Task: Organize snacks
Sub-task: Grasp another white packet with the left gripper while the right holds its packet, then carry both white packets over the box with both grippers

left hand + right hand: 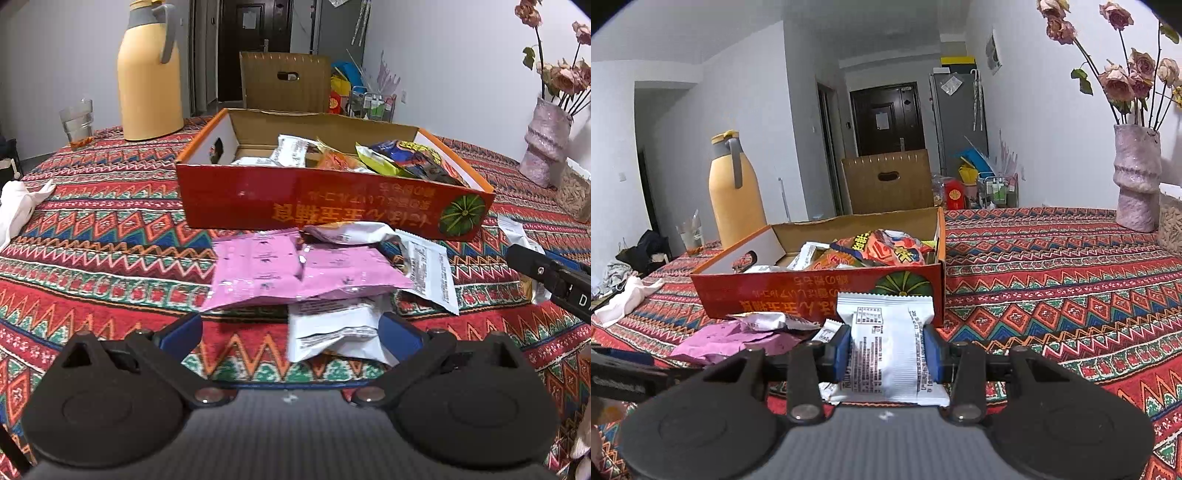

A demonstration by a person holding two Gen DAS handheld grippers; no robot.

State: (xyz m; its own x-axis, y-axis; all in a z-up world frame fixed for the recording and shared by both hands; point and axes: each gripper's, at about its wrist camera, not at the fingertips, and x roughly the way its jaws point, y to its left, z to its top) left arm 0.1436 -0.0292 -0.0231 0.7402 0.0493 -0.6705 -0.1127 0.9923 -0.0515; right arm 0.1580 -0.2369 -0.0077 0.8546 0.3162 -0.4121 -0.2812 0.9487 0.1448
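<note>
White crinkle-edged snack packet (886, 347), printed label

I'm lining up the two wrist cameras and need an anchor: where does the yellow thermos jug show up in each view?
Left wrist: the yellow thermos jug stands upper left, behind the left end of the orange cardboard box, with a drinking glass to its left.
Right wrist: the jug is left of centre, mid-height, behind the box's left end.
Shared landmark: the dark door down the hallway.

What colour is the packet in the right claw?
White packet with black print, best seen in the right wrist view.
</note>
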